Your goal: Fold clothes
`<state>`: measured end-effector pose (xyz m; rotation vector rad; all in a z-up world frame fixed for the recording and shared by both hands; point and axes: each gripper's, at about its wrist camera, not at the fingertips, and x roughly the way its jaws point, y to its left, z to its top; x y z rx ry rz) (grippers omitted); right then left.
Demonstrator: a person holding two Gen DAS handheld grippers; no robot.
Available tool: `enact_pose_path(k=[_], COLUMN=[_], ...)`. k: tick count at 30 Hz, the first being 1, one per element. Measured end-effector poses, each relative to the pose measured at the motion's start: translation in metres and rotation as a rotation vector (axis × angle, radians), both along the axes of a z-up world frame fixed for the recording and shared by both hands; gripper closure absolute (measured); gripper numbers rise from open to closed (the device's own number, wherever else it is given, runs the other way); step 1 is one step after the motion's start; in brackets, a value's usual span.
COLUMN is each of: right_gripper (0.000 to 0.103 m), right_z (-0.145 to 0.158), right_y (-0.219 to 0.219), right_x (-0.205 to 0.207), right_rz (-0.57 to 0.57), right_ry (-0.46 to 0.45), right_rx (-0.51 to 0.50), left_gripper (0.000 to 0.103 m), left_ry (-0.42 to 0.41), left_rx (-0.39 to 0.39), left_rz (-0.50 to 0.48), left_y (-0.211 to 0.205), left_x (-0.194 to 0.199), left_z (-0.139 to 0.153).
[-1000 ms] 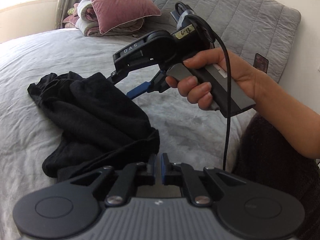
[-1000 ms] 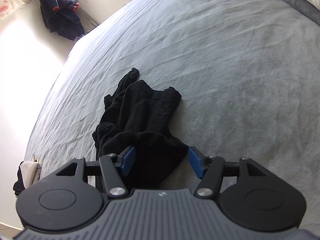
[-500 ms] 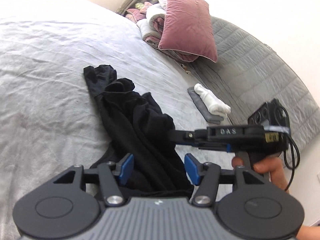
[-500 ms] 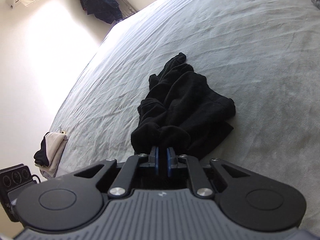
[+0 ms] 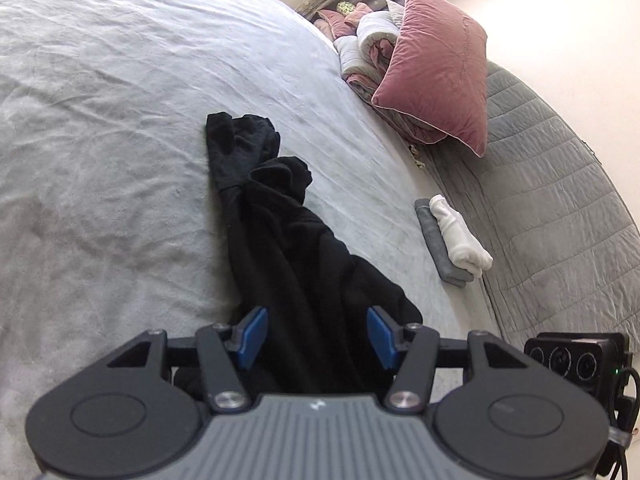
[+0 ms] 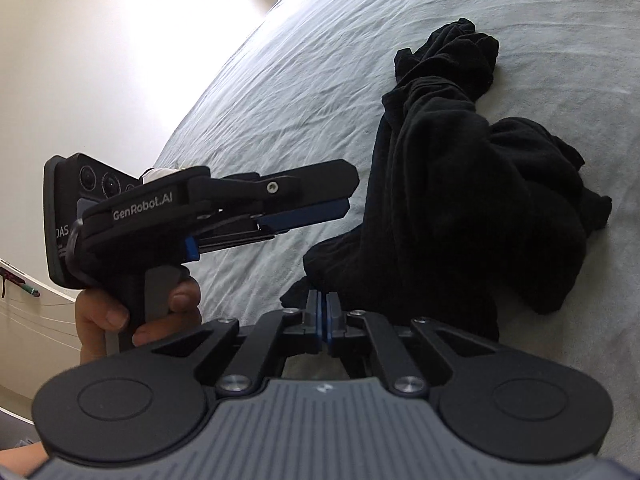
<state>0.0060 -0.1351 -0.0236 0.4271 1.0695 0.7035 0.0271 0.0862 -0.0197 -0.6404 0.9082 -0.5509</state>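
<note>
Over black garment (image 5: 296, 264), left gripper (image 5: 314, 334) stays open; right gripper (image 6: 323, 312) still clamped.

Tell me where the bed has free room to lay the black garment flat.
The grey bedsheet is bare left of the black garment, and beyond it toward the wall. The right side is crowded: folded towels and a pink pillow on piled bedding by the headboard.

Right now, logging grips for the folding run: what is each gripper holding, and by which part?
The right gripper pinches the black garment by its near edge. The left gripper is open, holding nothing.
</note>
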Motion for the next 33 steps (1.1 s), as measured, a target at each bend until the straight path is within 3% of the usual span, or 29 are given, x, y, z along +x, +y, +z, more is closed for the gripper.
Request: enact_pose_path(k=[3,6,8,9,10,18,21,27,30,33], right_gripper=[0.089,0.089,0.075,0.053,0.043,0.043,0.043,0.043,0.082,0.085], right_z=[0.001,0.014,0.024,0.028,0.032,0.035,0.037,0.019,0.007,0.006], right_y=[-0.003,-0.018,-0.03,-0.036,-0.043,-0.07,-0.071,-0.066,-0.054,-0.042], right_x=[0.002,0.001,0.0,0.0,0.0,0.005,0.005,0.012,0.016,0.013], right_rz=[0.001,-0.029,-0.076,-0.106,-0.135,-0.29,-0.329,-0.326,-0.269,-0.213], right_ry=[0.004,-0.041,-0.084,-0.108,-0.131,-0.169,-0.201,-0.171,-0.119,-0.107], right_rx=[-0.011,-0.005,-0.011,-0.019,-0.027,-0.061,-0.12,-0.191,-0.146,-0.071], left_gripper=[0.047,0.045,0.045,0.045,0.044,0.04,0.031,0.024,0.023,0.023], left_ry=[0.012,-0.009,-0.024,-0.029,-0.033,-0.004,0.008,0.036,0.051,0.047], left_rx=[-0.018,-0.026,-0.035,-0.039,-0.041,-0.019,-0.016,-0.032,-0.027,-0.016], left_rz=[0.018,0.026,0.021,0.016,0.009,-0.009,-0.012,-0.021,-0.026,-0.023], left_y=[-0.003,-0.005,-0.008,-0.01,-0.012,-0.026,-0.027,-0.027,-0.026,-0.023], left_x=[0.007,0.01,0.011,0.012,0.013,0.019,0.019,0.022,0.021,0.019], left_z=[0.0,0.007,0.013,0.015,0.017,0.016,0.014,0.008,0.005,0.005])
